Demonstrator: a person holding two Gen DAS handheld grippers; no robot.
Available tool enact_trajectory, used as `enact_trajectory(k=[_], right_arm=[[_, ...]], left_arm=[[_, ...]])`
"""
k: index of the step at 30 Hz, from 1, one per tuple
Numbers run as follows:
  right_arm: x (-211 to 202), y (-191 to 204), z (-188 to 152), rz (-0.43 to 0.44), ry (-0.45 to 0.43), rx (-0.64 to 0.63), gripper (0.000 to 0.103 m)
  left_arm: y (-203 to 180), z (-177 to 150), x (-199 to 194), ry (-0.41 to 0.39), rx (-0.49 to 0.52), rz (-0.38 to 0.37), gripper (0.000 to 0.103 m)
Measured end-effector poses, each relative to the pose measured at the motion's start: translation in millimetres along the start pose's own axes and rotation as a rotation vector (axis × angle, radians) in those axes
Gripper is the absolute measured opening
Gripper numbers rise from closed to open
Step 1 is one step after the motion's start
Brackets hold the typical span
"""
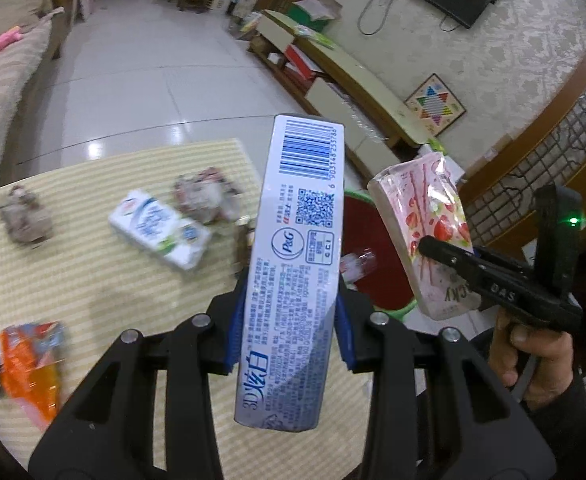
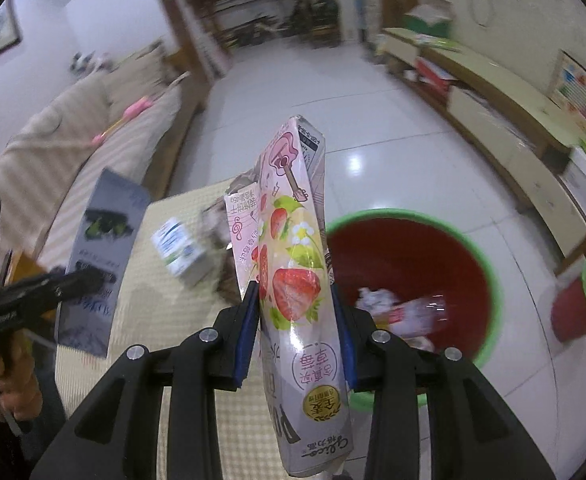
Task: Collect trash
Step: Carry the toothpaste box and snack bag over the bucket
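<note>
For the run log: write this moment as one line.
left tongs: shut on toothpaste box | right tongs: shut on strawberry snack box | red bin: some trash inside

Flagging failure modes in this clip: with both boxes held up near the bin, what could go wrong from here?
1. The toothpaste box is held by the left gripper over the table, not the bin; released now, it would likely land back on the table.
2. The strawberry box in the right gripper sits beside the bin's near rim and could fall outside.
3. The held boxes are close and may collide.
</note>
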State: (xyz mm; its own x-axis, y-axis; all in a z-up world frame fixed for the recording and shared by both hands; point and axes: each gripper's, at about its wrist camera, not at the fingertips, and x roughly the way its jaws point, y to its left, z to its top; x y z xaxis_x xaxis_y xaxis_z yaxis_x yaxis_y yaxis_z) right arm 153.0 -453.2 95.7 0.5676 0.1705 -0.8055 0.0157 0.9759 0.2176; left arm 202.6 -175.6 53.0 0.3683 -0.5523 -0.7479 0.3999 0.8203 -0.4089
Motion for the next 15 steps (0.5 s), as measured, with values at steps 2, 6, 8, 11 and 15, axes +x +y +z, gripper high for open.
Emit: enact_trajectory(k=[2,6,8,11,15], right_arm=[[-2.7,-17.9,4.0,-0.022,-0.009,0.033,0.034],[-3.5,-45.8,8.6,-0.047,-0.013,0.083,0.034],[-2.2,-54.5,9.7,-0.062,-0.016,0.097,0.034],[2.8,-68.3,6.7,-0.072,-0.015,0.128,0.034],[11.9,-79.9,7.6,-0.101,-0.002,0.157,0.034]], left_arm=[[-13.8,6.7,13.2,0.008,0.007,-0.024,0.036],[-35.3,16.6,33.8,0.02,0.02,-0.068,0.036],[-46.1,21.4,44.6,0.028,0.027,-0.078,0.036],[-58.3,26.6,58.6,0.041,0.034,-0.091,0.036],[-73.6,32.5,75.5,0.051,0.05,-0.087,0.036]])
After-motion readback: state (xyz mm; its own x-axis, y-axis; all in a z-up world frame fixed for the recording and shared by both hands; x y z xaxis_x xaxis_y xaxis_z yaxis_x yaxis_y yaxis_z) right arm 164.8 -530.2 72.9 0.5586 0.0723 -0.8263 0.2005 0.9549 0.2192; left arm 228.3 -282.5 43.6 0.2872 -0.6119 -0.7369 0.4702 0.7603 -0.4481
